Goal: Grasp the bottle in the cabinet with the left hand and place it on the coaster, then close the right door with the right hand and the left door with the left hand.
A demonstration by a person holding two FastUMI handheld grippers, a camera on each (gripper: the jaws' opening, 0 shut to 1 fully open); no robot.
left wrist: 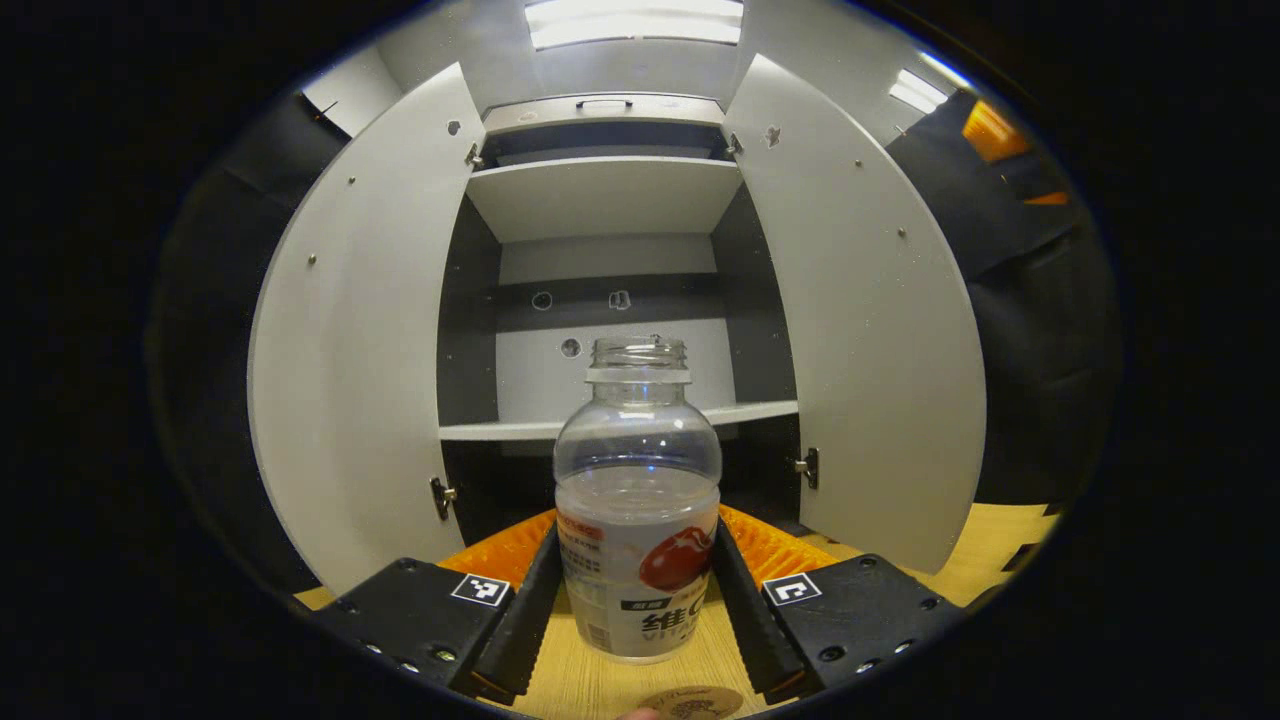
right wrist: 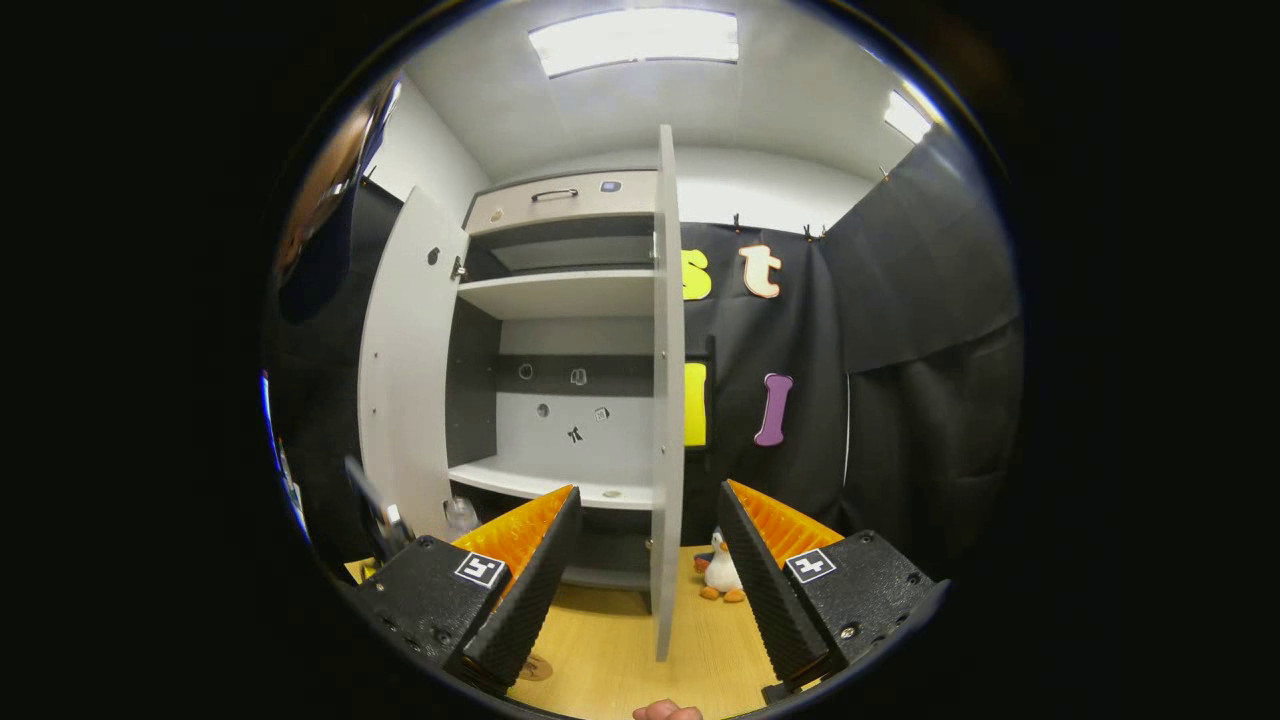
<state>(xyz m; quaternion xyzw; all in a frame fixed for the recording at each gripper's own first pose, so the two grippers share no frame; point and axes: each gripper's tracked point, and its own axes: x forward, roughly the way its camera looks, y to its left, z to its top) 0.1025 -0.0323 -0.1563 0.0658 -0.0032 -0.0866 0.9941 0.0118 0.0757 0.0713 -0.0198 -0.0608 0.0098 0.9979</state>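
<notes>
Left gripper (left wrist: 638, 610) is clamped on the bottle (left wrist: 638, 520), upright between its fingers above the table (left wrist: 590, 685), the coaster (left wrist: 693, 701) just below. Beyond stands the cabinet (left wrist: 600, 200), both doors open.

Right gripper (right wrist: 648, 575) has its fingers apart, holding nothing; the right door (right wrist: 667, 400) stands edge-on ahead between them.
</notes>
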